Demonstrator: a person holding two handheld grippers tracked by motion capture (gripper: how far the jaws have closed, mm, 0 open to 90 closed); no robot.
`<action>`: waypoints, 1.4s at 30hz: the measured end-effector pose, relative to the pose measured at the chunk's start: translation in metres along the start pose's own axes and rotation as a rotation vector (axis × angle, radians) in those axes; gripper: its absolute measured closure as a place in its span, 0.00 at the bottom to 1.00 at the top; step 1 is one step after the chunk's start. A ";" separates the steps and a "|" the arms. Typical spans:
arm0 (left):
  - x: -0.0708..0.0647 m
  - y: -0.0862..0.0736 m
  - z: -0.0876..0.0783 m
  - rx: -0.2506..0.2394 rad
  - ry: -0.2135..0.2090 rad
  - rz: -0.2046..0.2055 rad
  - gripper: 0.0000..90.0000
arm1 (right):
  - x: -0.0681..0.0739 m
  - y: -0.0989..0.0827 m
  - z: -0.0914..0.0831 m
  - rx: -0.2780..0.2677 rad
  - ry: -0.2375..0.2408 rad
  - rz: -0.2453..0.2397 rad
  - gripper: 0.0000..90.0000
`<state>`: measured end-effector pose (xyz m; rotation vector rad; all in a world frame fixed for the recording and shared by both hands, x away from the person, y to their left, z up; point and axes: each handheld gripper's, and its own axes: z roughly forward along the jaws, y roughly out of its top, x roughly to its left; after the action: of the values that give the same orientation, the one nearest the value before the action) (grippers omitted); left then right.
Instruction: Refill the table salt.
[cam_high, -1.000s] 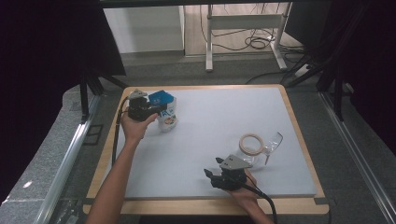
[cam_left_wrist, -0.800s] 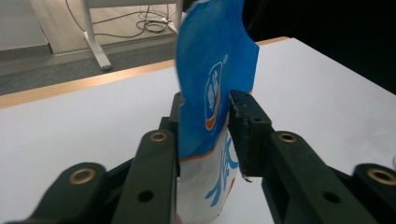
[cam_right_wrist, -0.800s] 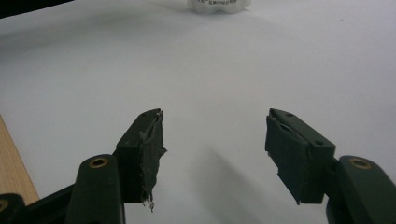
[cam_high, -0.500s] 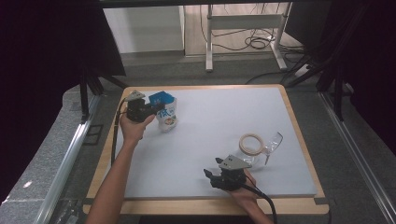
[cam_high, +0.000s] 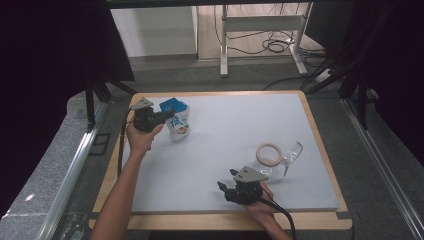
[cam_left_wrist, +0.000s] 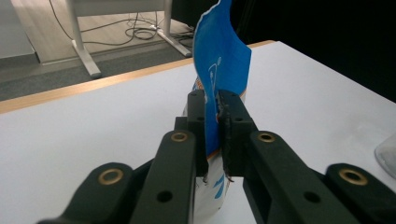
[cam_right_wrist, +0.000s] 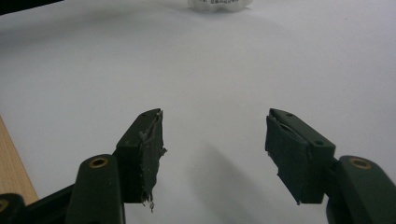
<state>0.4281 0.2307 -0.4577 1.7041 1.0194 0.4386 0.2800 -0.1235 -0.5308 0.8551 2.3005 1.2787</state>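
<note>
One blue and white bag (cam_high: 177, 120) stands at the counter's (cam_high: 225, 145) far left, pinched by the left gripper's (cam_high: 161, 118) just-closed jaws. One tape ring (cam_high: 268, 154), right. The right gripper's (cam_right_wrist: 215, 149) jaws gape empty.

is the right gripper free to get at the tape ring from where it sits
Probably yes. The right gripper is open and holds nothing, and the tape ring lies just beyond it on the mat, beside a clear plastic piece, with nothing between them.

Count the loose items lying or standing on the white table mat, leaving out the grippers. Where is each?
3. A blue-and-white pouch stands at the far left, pinched by the left gripper. A tape ring lies at the right, with a clear glass on its side beside it.
</note>
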 end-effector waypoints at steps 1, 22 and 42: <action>0.000 0.000 0.000 0.000 0.001 0.002 0.96 | 0.000 0.000 0.000 0.000 0.000 0.000 0.42; -0.011 0.001 0.006 -0.043 -0.021 0.021 1.00 | -0.003 0.001 -0.002 -0.028 -0.019 -0.001 0.42; -0.035 0.013 -0.011 -0.054 -0.067 0.017 1.00 | -0.005 0.004 -0.003 -0.040 -0.026 0.007 0.42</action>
<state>0.4061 0.2079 -0.4349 1.6694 0.9378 0.4136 0.2833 -0.1271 -0.5255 0.8627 2.2454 1.3046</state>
